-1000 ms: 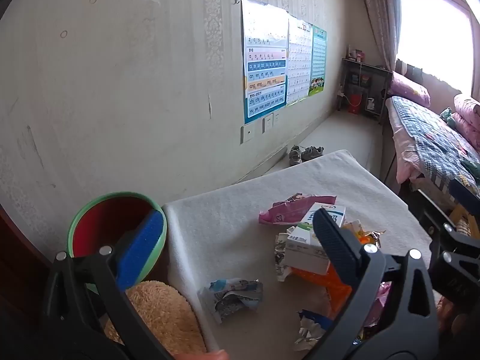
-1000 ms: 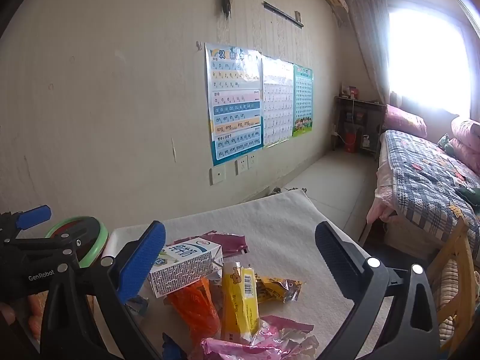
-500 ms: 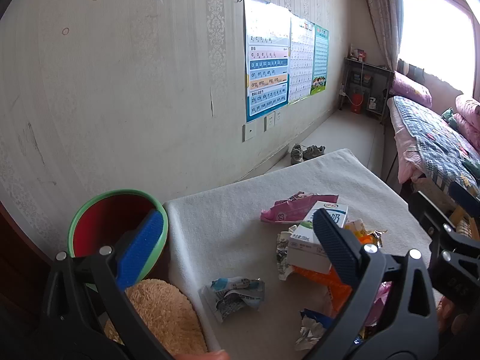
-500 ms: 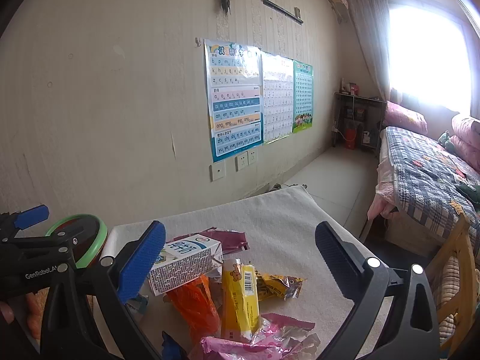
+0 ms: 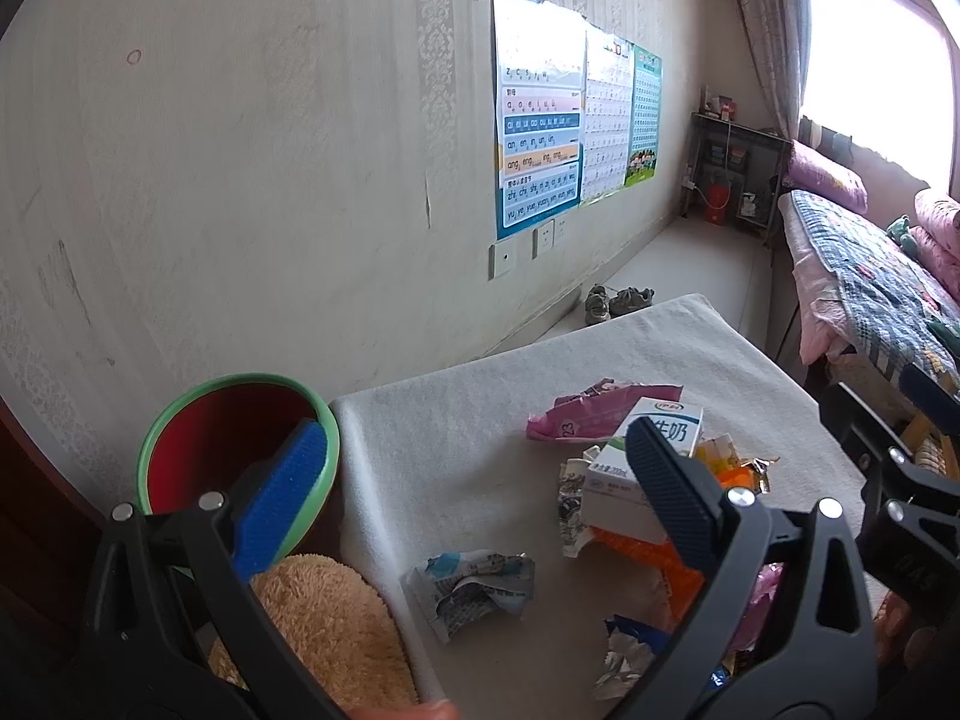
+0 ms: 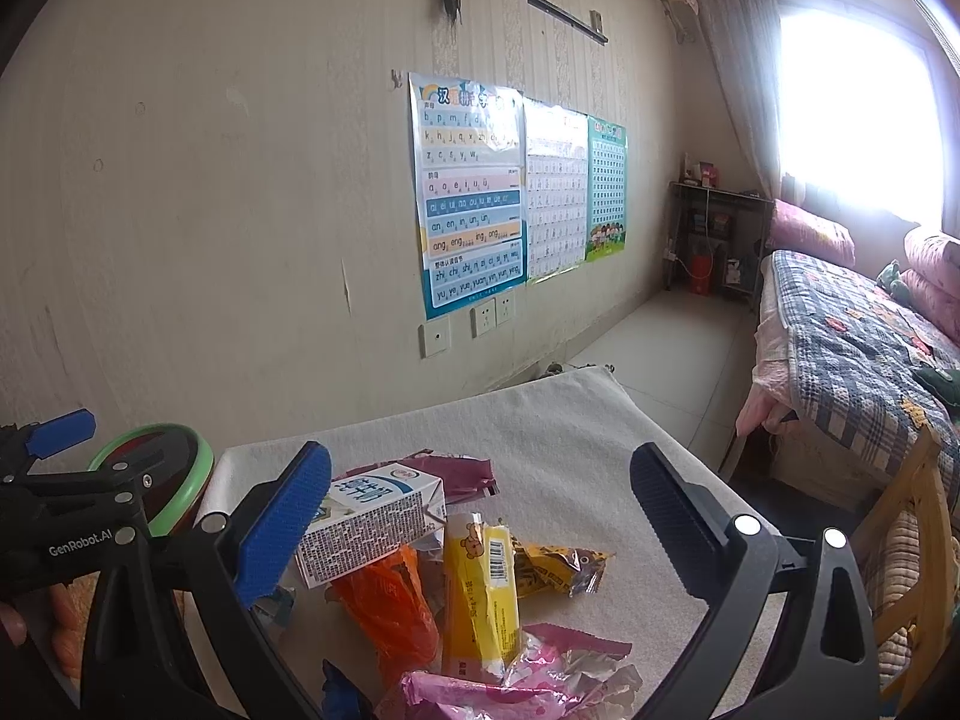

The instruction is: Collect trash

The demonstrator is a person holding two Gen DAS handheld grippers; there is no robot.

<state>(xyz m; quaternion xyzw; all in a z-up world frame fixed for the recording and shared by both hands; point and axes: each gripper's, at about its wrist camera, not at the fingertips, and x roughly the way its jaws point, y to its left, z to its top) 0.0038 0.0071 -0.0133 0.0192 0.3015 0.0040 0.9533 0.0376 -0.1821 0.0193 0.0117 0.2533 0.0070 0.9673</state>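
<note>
Left wrist view: the left hand-held gripper [image 5: 474, 480] hangs released and empty above the table [image 5: 480, 414], which wears a pale, felt-like cloth. A crumpled paper wrapper [image 5: 471, 585] lies nearest; the boxy milk carton [image 5: 636, 480] sits on the litter pile beyond. The green-rimmed red bin [image 5: 234, 438] waits just off the table's left edge.

Right wrist view: the right hand-held gripper [image 6: 480, 516] is likewise spread, holding nothing, framing the carton, a glossy yellow snack packet [image 6: 483, 588] and an orange wrapper [image 6: 390, 606]. Nothing looks picked yet; next, I'd say, comes a descent and pinch on thin, slippery film.

Home bedroom: quilted bed [image 6: 864, 324] with pink pillows [image 6: 810, 231], curtained window [image 6: 858, 96], children's pinyin posters [image 6: 468, 192], shoes [image 5: 618, 302] on floor.
</note>
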